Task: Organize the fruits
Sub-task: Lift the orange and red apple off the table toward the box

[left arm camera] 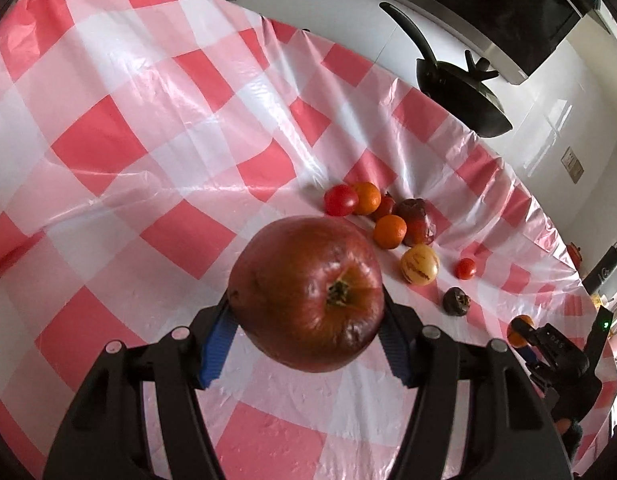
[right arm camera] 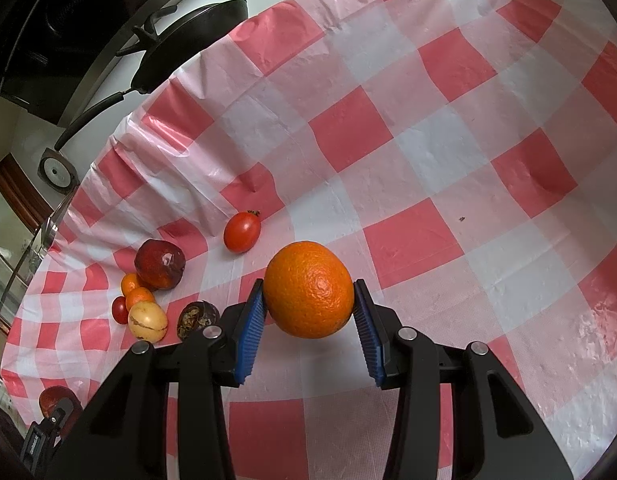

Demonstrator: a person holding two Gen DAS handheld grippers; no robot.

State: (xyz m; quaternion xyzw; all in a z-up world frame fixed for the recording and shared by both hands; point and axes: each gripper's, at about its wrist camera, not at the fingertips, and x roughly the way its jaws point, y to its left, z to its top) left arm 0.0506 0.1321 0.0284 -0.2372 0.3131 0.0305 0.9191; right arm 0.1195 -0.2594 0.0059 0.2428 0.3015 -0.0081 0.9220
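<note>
Dark red and glossy, the big apple (left arm camera: pixel 308 296) sits between the blue pads (left arm camera: pixel 218 350) of the left claw (left arm camera: pixel 308 320), which is closed on its two sides and carries it above the checked cloth of the worktop (left arm camera: pixel 128 120). I judge this fruit as heavy and firm, but the skin looks wrinkled and a little bruised near the bottom, so hard pressing can mark it. The pads take it across the widest part, with the stem end toward the camera; this seems a good place, because the waxy skin may slip on a narrower part.

To the right, the group of small fruits (left arm camera: pixel 388 224) lies on the cloth, near each other.

The right claw (right arm camera: pixel 309 312) is closed narrowly on an orange (right arm camera: pixel 308 290), held at its middle, clear of the cloth. Its rough peel should give good friction, and it looks lighter and a bit softer than the apple.
</note>
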